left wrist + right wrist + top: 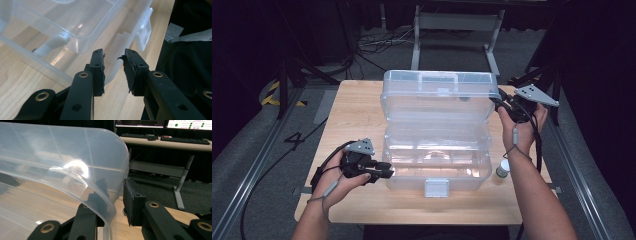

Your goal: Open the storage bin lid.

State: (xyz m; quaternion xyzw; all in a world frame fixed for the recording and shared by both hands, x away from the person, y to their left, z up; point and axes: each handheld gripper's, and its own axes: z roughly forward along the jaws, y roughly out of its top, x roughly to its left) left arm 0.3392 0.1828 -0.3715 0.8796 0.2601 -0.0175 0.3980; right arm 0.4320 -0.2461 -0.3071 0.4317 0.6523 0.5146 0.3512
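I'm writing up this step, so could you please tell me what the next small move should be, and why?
Probably ease the left gripper forward so its jaws straddle the rounded corner of the clear plastic box's base. Its jaws stand open with nothing between them, just short of that corner, while the right gripper has the edge of the raised clear lid between its jaws. Steadying the base seems the sensible next step.

Right tool [501,103] grips open clear box's [437,170] lid [437,97].
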